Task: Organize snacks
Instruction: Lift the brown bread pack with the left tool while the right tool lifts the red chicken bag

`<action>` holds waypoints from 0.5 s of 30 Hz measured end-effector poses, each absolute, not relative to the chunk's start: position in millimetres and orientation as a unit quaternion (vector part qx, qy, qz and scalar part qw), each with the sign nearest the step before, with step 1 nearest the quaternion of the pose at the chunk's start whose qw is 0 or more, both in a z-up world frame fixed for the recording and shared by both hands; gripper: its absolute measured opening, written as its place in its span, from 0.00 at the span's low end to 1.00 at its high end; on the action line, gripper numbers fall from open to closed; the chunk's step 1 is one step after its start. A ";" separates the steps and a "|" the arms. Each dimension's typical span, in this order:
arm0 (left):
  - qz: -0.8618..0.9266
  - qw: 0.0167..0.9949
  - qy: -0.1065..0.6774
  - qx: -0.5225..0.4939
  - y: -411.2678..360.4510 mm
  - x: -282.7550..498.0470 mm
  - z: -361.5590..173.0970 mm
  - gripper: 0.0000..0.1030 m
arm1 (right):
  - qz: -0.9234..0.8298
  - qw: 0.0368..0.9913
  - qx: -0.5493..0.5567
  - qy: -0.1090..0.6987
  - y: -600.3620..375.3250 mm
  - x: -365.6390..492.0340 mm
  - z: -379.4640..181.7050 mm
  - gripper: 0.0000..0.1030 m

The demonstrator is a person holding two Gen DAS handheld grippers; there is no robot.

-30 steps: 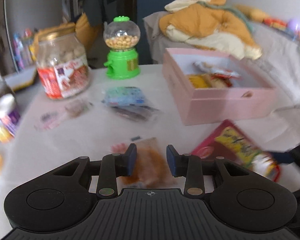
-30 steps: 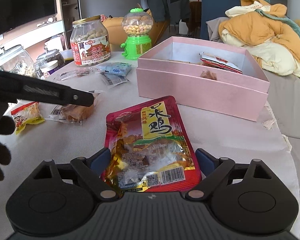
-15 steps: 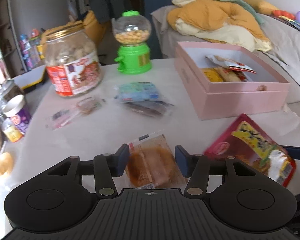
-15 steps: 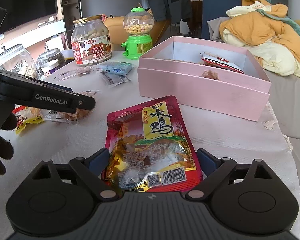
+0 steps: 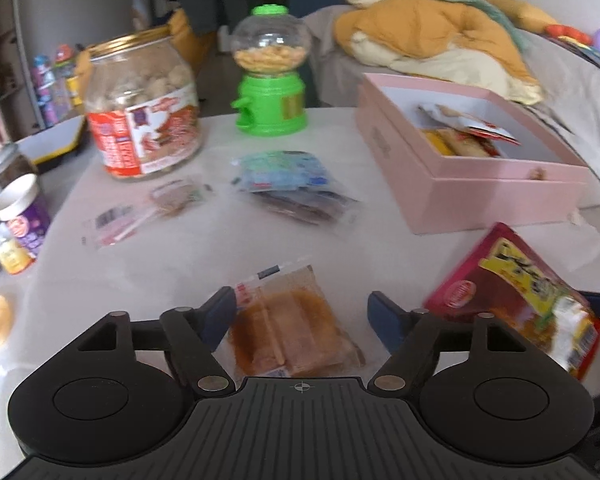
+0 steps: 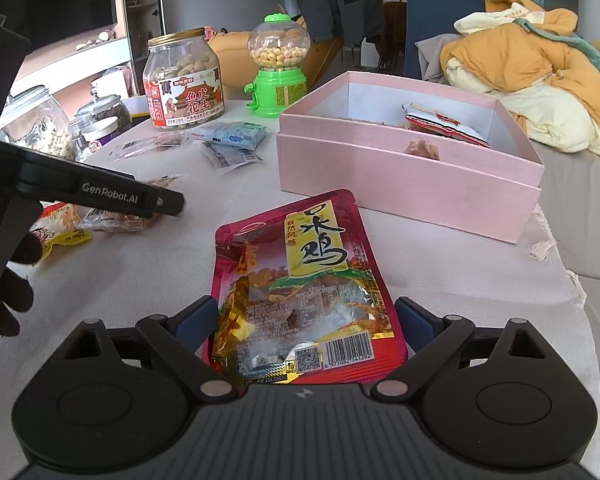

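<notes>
Tongs, left gripper (image 5: pixel 302 312): jaws apart, straddling a clear-wrapped brown pastry (image 5: pixel 290 324) at lower centre of the left wrist view, not clamped on it. Right gripper (image 6: pixel 305 320): jaws wide apart either side of a red chicken pouch (image 6: pixel 300 292) at lower centre of the right wrist view, lying flat on the white tablecloth (image 6: pixel 140 264).

Destination, by judgement: pink box (image 6: pixel 412 184), centre right, lid off, a few packets already inside.

Handling, judged:
- pouch: light, limp, glossy film, likely slippery; take at the near sealed edge by the barcode
- pastry: soft, crushable; grip the wrapper seam lightly

Also present, upper left: peanut jar (image 6: pixel 184 80), green candy dispenser (image 6: pixel 278 68), small blue packets (image 6: pixel 232 134)
</notes>
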State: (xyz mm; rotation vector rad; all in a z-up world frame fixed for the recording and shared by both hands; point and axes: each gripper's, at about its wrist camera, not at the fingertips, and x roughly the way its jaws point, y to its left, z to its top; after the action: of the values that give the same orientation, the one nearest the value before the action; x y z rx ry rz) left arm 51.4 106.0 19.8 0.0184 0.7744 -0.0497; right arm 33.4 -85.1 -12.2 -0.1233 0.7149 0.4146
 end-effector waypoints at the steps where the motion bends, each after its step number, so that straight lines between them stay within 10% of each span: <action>1: -0.037 0.925 0.377 0.008 104.8 50.3 20.1 0.76 | 0.201 0.914 -0.060 0.347 -85.1 33.4 -12.2 0.92; 15: -0.014 0.920 0.391 0.008 116.0 55.9 12.8 0.76 | 0.201 0.914 -0.060 0.347 -84.7 33.3 -12.2 0.93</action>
State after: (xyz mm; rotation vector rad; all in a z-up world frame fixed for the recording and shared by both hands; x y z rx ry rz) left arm 55.9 116.0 12.8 0.0167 0.8036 -0.0294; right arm 33.3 -84.7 -12.2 -0.1237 0.7156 0.4150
